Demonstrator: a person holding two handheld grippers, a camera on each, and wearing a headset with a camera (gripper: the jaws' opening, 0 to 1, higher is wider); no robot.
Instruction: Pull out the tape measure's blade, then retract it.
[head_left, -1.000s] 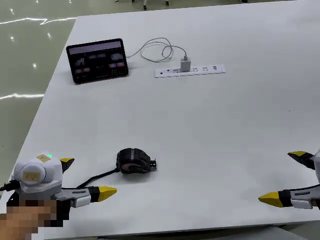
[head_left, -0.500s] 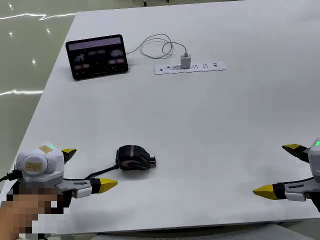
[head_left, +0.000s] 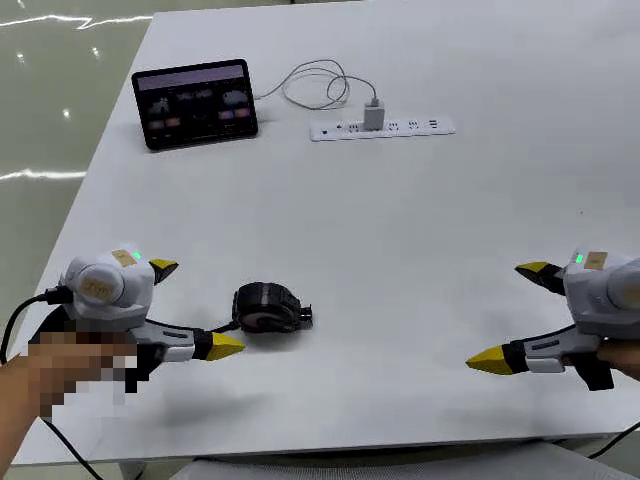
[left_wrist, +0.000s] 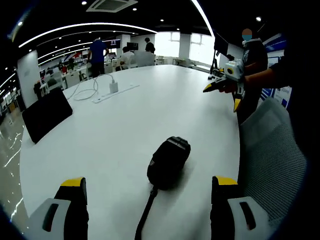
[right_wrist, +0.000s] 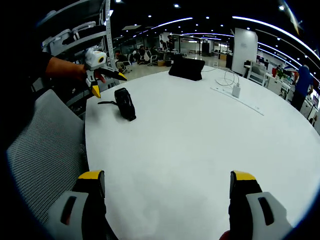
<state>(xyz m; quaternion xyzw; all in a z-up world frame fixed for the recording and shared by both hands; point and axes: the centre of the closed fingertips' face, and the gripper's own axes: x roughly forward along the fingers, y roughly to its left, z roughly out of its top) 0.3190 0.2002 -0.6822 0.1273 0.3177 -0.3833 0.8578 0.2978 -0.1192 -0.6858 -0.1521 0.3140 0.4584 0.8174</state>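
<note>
Lower left, my left gripper (head_left: 197, 306) is spread wide just beside the dark rounded tape measure (head_left: 267, 308) on the white tabletop (head_left: 400, 230); my right gripper (head_left: 508, 313), lower right, gapes too, well apart. Clamped off-centre, the case could skid away.

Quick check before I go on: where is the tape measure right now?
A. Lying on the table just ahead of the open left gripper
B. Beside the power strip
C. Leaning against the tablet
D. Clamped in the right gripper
A: the tape measure lies on the table just ahead of the left gripper, whose jaws stand open and clear of it.
</note>
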